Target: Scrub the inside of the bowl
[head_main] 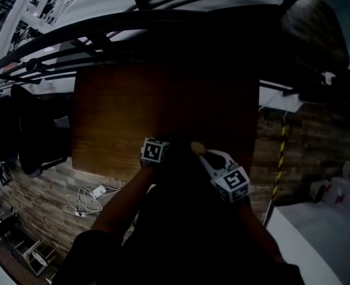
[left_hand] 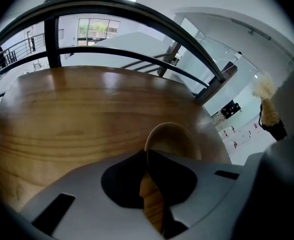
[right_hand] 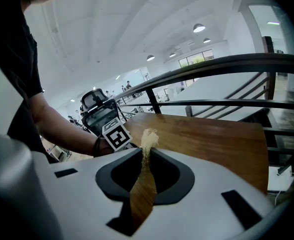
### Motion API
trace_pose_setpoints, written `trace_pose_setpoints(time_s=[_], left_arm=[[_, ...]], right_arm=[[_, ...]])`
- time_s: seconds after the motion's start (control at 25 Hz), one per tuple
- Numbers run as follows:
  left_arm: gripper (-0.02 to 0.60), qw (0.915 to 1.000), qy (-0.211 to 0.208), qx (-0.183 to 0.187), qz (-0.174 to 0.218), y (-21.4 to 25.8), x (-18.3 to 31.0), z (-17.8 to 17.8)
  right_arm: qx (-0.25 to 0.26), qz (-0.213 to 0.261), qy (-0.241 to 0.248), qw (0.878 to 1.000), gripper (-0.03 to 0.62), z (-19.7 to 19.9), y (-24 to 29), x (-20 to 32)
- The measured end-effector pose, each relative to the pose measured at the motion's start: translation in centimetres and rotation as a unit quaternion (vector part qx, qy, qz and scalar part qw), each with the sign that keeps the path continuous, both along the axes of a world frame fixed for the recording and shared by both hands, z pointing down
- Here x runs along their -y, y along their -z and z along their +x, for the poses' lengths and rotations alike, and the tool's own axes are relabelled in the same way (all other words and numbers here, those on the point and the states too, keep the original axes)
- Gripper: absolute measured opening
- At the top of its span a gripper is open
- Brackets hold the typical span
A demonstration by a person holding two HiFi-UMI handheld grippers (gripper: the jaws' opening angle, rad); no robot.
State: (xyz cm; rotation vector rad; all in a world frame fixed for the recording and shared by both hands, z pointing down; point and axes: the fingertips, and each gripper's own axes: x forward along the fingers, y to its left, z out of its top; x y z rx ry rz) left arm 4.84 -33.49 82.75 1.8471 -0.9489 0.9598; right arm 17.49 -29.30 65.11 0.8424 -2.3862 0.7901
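**Bowl pinned at its rim, brush waiting off to the right**

The left tool had its jaws closed on the near rim of the wooden bowl. The bowl sat on the worktop, its hollow opening away from that tool. The right tool was clamped on the flat wooden handle of a brush. The brush's long axis ran straight out along the jaws, pale bristles foremost and pointing toward the left tool. Seen from the left tool, the bristles stood up and to the right of the bowl, clear of it. The travelling would likely fall to the right tool: bristles down and leftward into the hollow, while the left steadied the rim.
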Motion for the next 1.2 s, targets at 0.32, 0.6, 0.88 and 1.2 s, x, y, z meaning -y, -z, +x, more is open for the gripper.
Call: trace_pose_setpoints(time_s=[0.32, 0.6, 0.88, 1.2], left_arm=[[0.009, 0.9998, 0.015, -0.015, 0.001, 1.0, -0.1, -0.2], [0.008, 0.9981, 0.029, -0.032, 0.043, 7.1, 0.3, -0.4], [0.009, 0.9927, 0.064, -0.053, 0.088, 13.0, -1.2, -3.0], [0.008, 0.9856, 0.060, -0.089, 0.131, 18.6, -4.7, -5.4]], right_arm=[[-0.004, 0.019, -0.002, 1.000, 0.052, -0.9, 1.1, -0.2], [-0.032, 0.022, -0.008, 0.999, 0.052, -3.0, 1.6, -0.3], [-0.148, 0.051, 0.014, 0.988, 0.052, -7.6, 1.4, -0.3], [-0.250, 0.130, 0.071, 0.957, 0.052, -14.2, 2.4, -1.8]])
